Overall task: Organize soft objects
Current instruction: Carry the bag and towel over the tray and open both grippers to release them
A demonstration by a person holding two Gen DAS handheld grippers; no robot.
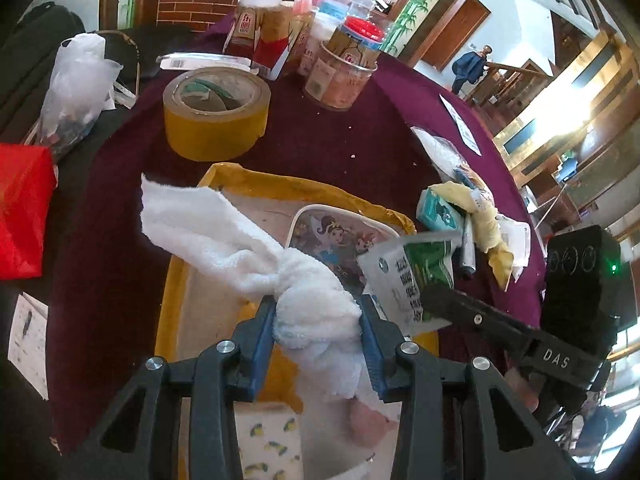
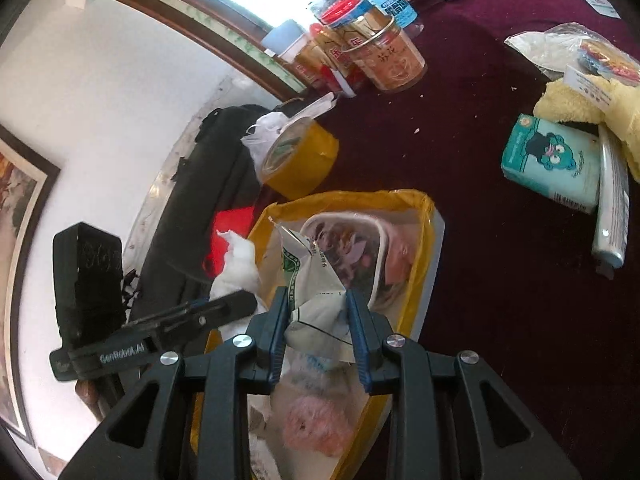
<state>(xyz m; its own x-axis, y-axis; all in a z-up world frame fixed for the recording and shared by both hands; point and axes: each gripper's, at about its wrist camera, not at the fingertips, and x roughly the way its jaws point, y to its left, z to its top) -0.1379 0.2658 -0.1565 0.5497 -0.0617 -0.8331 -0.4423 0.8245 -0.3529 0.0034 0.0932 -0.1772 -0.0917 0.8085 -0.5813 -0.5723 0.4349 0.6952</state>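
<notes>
My left gripper [image 1: 318,316] is shut on a white towel [image 1: 224,236] and holds it above a yellow-rimmed box [image 1: 280,184]. My right gripper [image 2: 316,312] is shut on a green and white plastic packet [image 2: 316,280], also above the box [image 2: 424,240]; that packet shows in the left wrist view [image 1: 408,276]. In the box lie a cartoon-print pouch [image 1: 340,240], a pink fluffy thing [image 2: 316,428] and a banana-print cloth [image 1: 268,440]. A yellow cloth [image 2: 588,100] and a teal tissue pack [image 2: 556,160] lie on the maroon tablecloth [image 2: 500,280].
A roll of yellow tape [image 1: 216,112] stands beyond the box. Jars and bottles [image 1: 340,64] crowd the table's far side. A white plastic bag [image 1: 76,84] and a red bag [image 1: 24,208] sit at the left. A white tube [image 2: 612,208] lies beside the tissue pack.
</notes>
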